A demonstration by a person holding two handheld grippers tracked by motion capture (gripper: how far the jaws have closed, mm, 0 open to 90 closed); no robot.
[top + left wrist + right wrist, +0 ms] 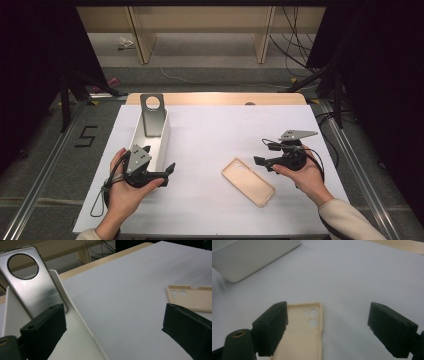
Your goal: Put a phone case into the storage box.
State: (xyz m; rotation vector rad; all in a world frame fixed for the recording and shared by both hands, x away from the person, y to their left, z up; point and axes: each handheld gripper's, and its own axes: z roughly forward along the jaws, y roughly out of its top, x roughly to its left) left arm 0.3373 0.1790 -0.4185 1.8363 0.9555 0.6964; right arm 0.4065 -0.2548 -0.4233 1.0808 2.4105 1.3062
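Note:
A beige phone case (248, 181) lies flat, inside up, on the white table top, right of centre. A grey metallic phone case (152, 115) with a round camera hole leans upright against the far end of a long white tray (165, 142) at the left. My left gripper (159, 161) is open with nothing between its jaws, hovering over the tray's near right corner. My right gripper (263, 153) is open too, just right of the beige case's far end. In the left gripper view the grey case (32, 287) stands ahead; in the right gripper view the beige case (302, 335) lies by the left jaw.
The white sheet covers a wooden table whose far edge (215, 98) shows. Black stands (65, 95) flank the table on both sides. Cables (295, 45) and shelf legs (142, 35) lie beyond on the floor. Open white surface (215, 135) spreads between tray and beige case.

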